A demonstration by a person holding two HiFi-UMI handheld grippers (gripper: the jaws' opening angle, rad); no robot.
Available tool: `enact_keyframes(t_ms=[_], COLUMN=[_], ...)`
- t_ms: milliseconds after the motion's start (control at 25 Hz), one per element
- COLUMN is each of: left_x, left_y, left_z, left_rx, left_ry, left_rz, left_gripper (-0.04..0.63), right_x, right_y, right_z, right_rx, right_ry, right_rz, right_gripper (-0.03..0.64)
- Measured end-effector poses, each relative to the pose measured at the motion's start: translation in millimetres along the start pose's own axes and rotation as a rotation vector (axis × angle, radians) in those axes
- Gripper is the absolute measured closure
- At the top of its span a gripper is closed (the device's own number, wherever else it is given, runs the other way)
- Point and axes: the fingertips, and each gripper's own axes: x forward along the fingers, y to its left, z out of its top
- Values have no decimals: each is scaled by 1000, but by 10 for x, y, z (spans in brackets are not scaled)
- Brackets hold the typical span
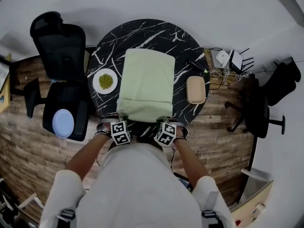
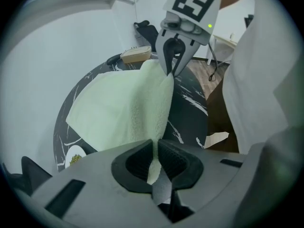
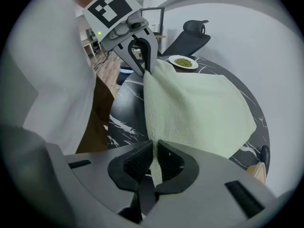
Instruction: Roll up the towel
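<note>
The left claw (image 2: 155, 159) and right claw (image 3: 154, 161) are clenching the towel (image 1: 145, 82) at its near corners; keeping them level is probably mattering most.

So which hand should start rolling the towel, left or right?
Neither wins: the left gripper and right gripper each pinch a near corner of the green towel, level with each other, so probably both roll together.

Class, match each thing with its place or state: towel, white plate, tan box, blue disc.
1 towel
2 white plate
3 tan box
4 blue disc

a on the black chair
b left of the towel
c gripped by left claw and right claw
d right of the towel

Pairs: 1-c, 2-b, 3-d, 4-a
</note>
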Motion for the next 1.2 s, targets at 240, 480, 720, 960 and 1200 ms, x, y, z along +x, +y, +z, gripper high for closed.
enact_keyframes(t_ms=[240,480,720,960,1200], left_x=[-114,-361,-507,-547,-623], left_y=[-396,-895,-1136,-886,-290], left_z=[-88,-156,-160,-86,118], left_rx=[17,-57,-29,3,-36], left_ry=[26,30,45,32,-28], left_rz=[-147,-405,-521,-438,-293], left_gripper=[564,563,564,563,563], right_x=[-88,-276,-444,-546,-738], right_y=[407,984,1273,944,219], right_z=[-16,-80,-122,-6,135], right_rx=[18,86,96,134,183], right_ry=[32,79,117,37,-58], right_rz=[143,371,509,415,199], right_gripper=[597,597,598,597,597])
